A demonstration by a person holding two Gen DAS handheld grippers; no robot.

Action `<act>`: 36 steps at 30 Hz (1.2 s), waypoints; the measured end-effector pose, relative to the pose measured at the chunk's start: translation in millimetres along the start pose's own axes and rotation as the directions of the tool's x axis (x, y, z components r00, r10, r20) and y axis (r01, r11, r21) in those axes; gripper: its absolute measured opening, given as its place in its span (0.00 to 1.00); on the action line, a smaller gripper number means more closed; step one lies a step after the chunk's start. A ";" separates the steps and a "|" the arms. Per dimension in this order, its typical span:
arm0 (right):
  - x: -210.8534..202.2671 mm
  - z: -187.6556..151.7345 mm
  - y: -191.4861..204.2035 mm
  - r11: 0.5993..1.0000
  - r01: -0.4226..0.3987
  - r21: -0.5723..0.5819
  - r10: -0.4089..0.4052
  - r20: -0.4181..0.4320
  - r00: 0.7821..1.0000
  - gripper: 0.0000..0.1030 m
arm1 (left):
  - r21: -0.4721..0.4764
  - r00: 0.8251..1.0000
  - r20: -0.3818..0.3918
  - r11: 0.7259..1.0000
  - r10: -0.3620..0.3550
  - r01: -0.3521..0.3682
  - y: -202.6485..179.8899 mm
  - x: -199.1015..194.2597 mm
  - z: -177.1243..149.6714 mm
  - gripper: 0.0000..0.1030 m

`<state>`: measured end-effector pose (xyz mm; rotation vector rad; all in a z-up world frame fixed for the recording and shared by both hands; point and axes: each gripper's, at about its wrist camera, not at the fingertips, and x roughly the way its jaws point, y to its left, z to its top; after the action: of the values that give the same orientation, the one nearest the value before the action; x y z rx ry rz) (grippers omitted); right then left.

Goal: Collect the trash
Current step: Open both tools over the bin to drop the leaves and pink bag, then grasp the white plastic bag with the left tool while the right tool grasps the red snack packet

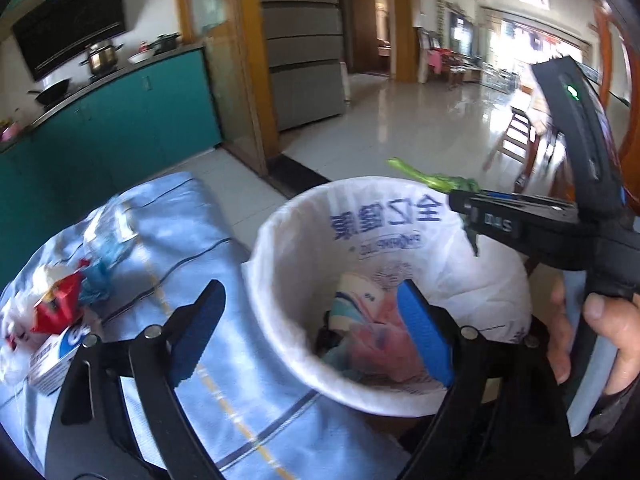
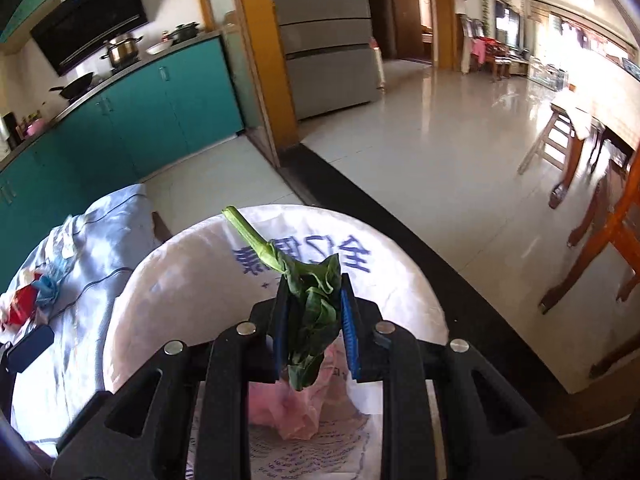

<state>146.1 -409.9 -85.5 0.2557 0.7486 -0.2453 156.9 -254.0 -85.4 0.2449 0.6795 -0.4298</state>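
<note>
A bin lined with a white printed bag (image 1: 400, 208) (image 2: 192, 280) stands beside the table. Inside lie pink and pale wrappers (image 1: 376, 336) (image 2: 296, 408). My right gripper (image 2: 314, 300) is shut on a wilted green vegetable leaf (image 2: 312, 308) whose stalk sticks up over the bin mouth; in the left wrist view the same gripper (image 1: 464, 204) reaches in from the right with the leaf (image 1: 424, 176). My left gripper (image 1: 308, 320) stands open with nothing between its fingers, one finger over the table, the other over the bin.
The table wears a light blue cloth (image 1: 192, 248) (image 2: 100, 240). On it lie a red wrapper (image 1: 56, 308), a blue crumpled wrapper (image 1: 96, 280), clear plastic (image 1: 108, 232) and a small box (image 1: 56, 356). Teal kitchen cabinets (image 1: 120, 128) stand behind; wooden furniture (image 2: 592, 240) stands right.
</note>
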 end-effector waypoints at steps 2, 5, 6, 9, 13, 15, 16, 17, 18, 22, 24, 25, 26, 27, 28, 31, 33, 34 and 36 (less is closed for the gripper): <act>-0.4 1.1 4.9 1.000 -0.006 -0.007 0.006 0.003 1.000 0.25 | -0.048 0.999 0.007 0.998 0.033 -0.033 22.6 -9.0 -4.0 0.86; -4.3 1.5 10.2 1.000 -0.028 -0.008 0.028 0.020 0.999 0.50 | -0.106 0.995 0.011 0.990 0.099 -0.097 45.9 -19.6 -9.3 0.87; -6.2 1.8 12.7 1.000 -0.027 -0.010 0.027 0.034 0.999 0.67 | -0.121 0.992 0.008 0.985 0.126 -0.124 54.4 -22.4 -11.2 0.87; -11.6 3.2 18.9 0.999 -0.036 -0.013 0.037 0.069 0.997 0.76 | -0.158 0.977 0.003 0.965 0.214 -0.211 80.9 -33.3 -19.7 0.87; -10.3 4.4 28.8 0.998 -0.067 -0.020 0.068 0.065 0.996 0.78 | -0.225 0.932 0.019 0.910 0.362 -0.349 126.3 -57.6 -32.4 0.87; -8.9 4.9 38.0 0.995 -0.088 -0.038 0.090 0.058 0.994 0.78 | -0.267 0.894 0.021 0.864 0.447 -0.426 154.5 -66.2 -36.2 0.87; -8.3 4.9 43.2 0.994 -0.098 -0.048 0.100 0.054 0.993 0.78 | -0.292 0.880 0.007 0.842 0.476 -0.453 171.2 -68.5 -39.5 0.87; -7.1 4.7 50.2 0.992 -0.110 -0.064 0.113 0.048 0.992 0.78 | -0.326 0.871 -0.021 0.820 0.491 -0.470 192.5 -69.0 -43.2 0.87; -5.3 4.0 58.0 0.989 -0.119 -0.084 0.123 0.040 0.992 0.78 | -0.367 0.867 -0.048 0.798 0.496 -0.478 214.2 -68.8 -47.5 0.87; 1.0 -0.2 94.4 0.976 -0.106 -0.190 0.113 0.023 0.993 0.78 | -0.497 0.916 -0.112 0.776 0.386 -0.388 278.7 -61.3 -62.5 0.86; 3.8 -3.1 108.3 0.968 -0.105 -0.227 0.111 0.017 0.994 0.78 | -0.533 0.935 -0.130 0.772 0.330 -0.347 295.8 -59.1 -68.8 0.68; 6.2 -4.2 118.1 0.963 -0.107 -0.249 0.113 0.010 0.994 0.78 | -0.543 0.936 -0.147 0.765 0.319 -0.346 302.4 -58.0 -73.5 0.54; 8.2 -5.0 124.5 0.958 -0.115 -0.262 0.120 0.003 0.993 0.78 | -0.546 0.938 -0.160 0.764 0.308 -0.344 305.2 -56.8 -76.8 0.48; 10.7 -5.3 130.3 0.953 -0.130 -0.273 0.133 -0.006 0.991 0.78 | -0.549 0.943 -0.165 0.767 0.290 -0.332 306.4 -55.8 -80.5 0.35; 12.2 -5.5 135.9 0.948 -0.148 -0.282 0.150 -0.015 0.989 0.78 | -0.555 0.949 -0.170 0.769 0.267 -0.316 309.5 -55.0 -85.1 0.24; 12.4 -5.5 159.2 0.924 -0.212 -0.319 0.212 -0.037 0.977 0.78 | -0.570 0.952 -0.179 0.763 0.246 -0.305 309.4 -59.4 -99.1 0.09; 10.8 -4.1 175.2 0.900 -0.279 -0.334 0.274 -0.063 0.960 0.78 | -0.574 0.957 -0.165 0.766 0.241 -0.291 307.1 -74.0 -105.8 0.09; 10.2 -2.1 186.3 0.884 -0.324 -0.337 0.316 -0.081 0.945 0.78 | -0.567 0.958 -0.159 0.773 0.237 -0.285 302.2 -84.5 -111.0 0.08; 10.8 3.6 209.9 0.851 -0.399 -0.340 0.379 -0.126 0.917 0.78 | -0.551 0.957 -0.171 0.783 0.234 -0.289 296.0 -97.6 -119.8 0.08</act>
<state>220.8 -214.9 -60.9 0.0598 0.7634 0.2887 158.7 79.9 -88.5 -0.2175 0.8236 0.0700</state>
